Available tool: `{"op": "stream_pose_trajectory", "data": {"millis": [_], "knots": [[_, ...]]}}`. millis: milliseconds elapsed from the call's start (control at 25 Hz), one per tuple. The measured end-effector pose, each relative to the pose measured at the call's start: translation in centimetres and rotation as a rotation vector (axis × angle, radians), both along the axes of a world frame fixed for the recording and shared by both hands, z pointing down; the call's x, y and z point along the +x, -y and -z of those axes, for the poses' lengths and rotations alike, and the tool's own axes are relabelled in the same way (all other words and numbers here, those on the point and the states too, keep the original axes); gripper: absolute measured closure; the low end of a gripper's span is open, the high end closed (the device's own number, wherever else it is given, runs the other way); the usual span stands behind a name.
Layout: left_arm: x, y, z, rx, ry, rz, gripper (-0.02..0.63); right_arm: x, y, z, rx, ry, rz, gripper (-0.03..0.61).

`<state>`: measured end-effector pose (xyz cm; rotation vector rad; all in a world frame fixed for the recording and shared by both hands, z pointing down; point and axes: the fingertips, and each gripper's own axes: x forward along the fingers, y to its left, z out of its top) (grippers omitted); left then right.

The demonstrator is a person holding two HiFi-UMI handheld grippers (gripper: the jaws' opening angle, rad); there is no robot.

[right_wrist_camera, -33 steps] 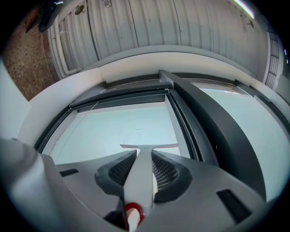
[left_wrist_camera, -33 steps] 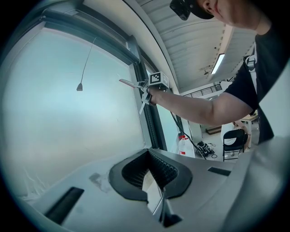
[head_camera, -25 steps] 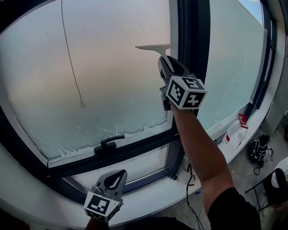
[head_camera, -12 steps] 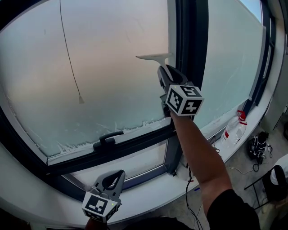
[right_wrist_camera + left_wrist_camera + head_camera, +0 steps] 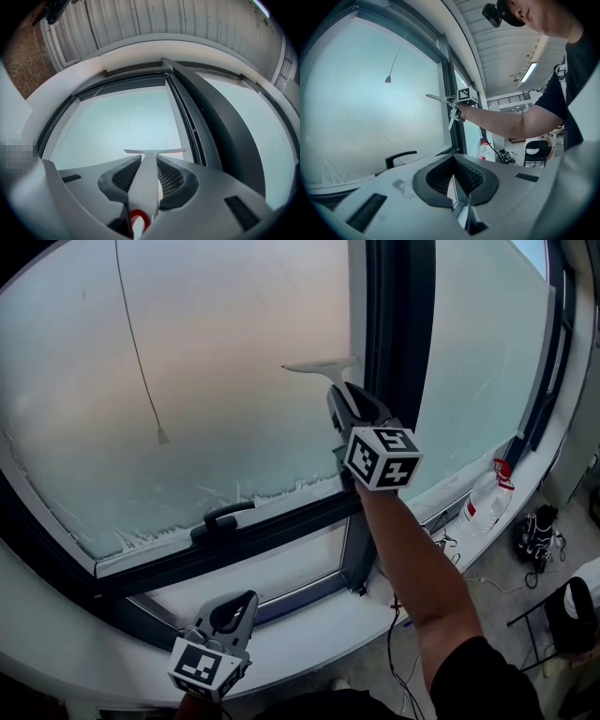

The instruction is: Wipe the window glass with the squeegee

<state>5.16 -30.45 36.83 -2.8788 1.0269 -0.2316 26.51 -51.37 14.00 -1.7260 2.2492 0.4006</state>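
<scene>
While the right gripper [image 5: 342,397] pinches the squeegee [image 5: 320,364] handle between its fingers, the blade meets the window glass [image 5: 216,381] at the pane's 3 o'clock, just beside the dark frame [image 5: 401,334]. Left gripper [image 5: 228,617], fingers pressed together with nothing between, hangs at 7 o'clock.

dark window frame [image 5: 403,334]; white sill [image 5: 328,632]; ribbed ceiling [image 5: 501,47], strip light [image 5: 529,71]; black chair [image 5: 534,151]

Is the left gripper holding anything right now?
No, the left gripper has its jaws shut together with nothing between them.
</scene>
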Motion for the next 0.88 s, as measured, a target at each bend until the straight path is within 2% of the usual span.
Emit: {"op": "stream_pose_trajectory", "data": {"millis": [880], "knots": [[-1.3, -0.3, -2.6, -0.062, -0.002, -0.002, 0.612, -0.5, 0.1, -12.6, -0.182, -0.008, -0.033, 0.487]]}}
